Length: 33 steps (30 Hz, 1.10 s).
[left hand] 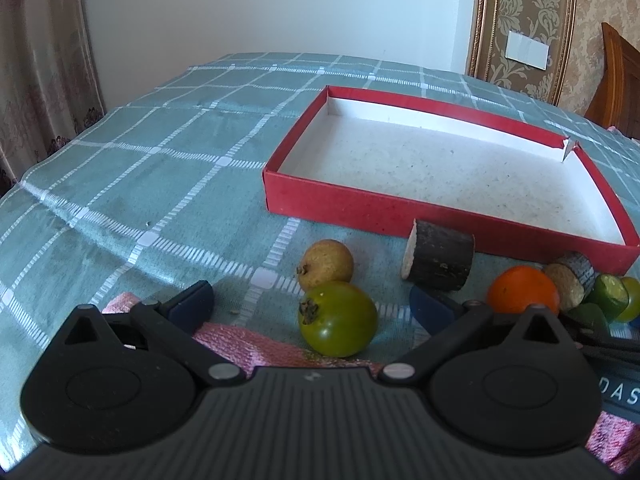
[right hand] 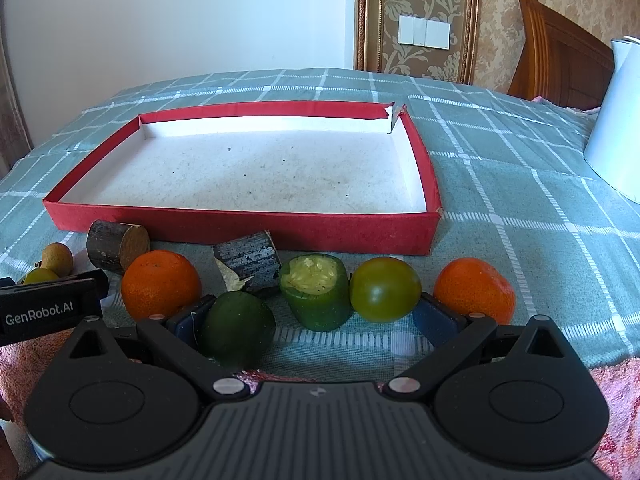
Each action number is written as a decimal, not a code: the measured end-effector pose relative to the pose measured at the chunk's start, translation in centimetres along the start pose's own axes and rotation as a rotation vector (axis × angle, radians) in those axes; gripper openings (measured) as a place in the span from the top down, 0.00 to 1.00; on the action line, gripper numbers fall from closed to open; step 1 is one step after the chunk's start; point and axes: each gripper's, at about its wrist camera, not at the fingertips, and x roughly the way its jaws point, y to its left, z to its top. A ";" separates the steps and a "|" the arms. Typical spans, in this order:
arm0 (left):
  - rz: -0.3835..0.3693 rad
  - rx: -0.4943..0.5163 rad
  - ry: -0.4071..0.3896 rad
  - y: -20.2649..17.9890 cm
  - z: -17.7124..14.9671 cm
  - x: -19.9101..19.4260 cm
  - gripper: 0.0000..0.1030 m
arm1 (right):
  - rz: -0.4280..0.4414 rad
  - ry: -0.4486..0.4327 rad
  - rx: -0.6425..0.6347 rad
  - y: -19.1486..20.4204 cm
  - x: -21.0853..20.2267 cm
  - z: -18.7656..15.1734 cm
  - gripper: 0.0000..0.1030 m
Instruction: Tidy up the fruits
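My left gripper is open, and a green tomato sits on the cloth between its fingers. Behind the tomato lies a yellow-brown round fruit. Further right are a dark cane stub and an orange. My right gripper is open too, low over a row of fruit: an orange, a dark green piece against the left finger, a cut green piece, a green tomato and a second orange. The empty red box lies just behind the row.
The table wears a teal checked cloth. A pink towel lies at the near edge under both grippers. A white kettle stands at the right. Two dark cane stubs lie against the box's front wall. A wooden chair back rises beyond the table.
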 end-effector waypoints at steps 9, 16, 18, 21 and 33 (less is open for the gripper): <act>-0.012 0.012 0.000 0.1 -0.3 0.0 0.00 | 0.000 0.000 0.000 0.0 0.0 0.0 0.00; -0.019 0.019 -0.003 0.2 -0.5 -0.2 0.00 | 0.000 0.000 -0.001 0.0 0.0 0.0 0.00; -0.021 0.020 -0.003 0.2 -0.5 -0.2 0.00 | 0.000 0.000 -0.001 0.0 0.0 0.0 0.00; -0.020 0.020 -0.004 0.2 -0.6 -0.2 0.00 | -0.001 0.000 -0.001 0.0 0.0 0.0 0.00; -0.021 0.020 -0.002 0.2 -0.5 -0.2 0.00 | -0.001 0.000 -0.002 0.0 0.0 0.0 0.00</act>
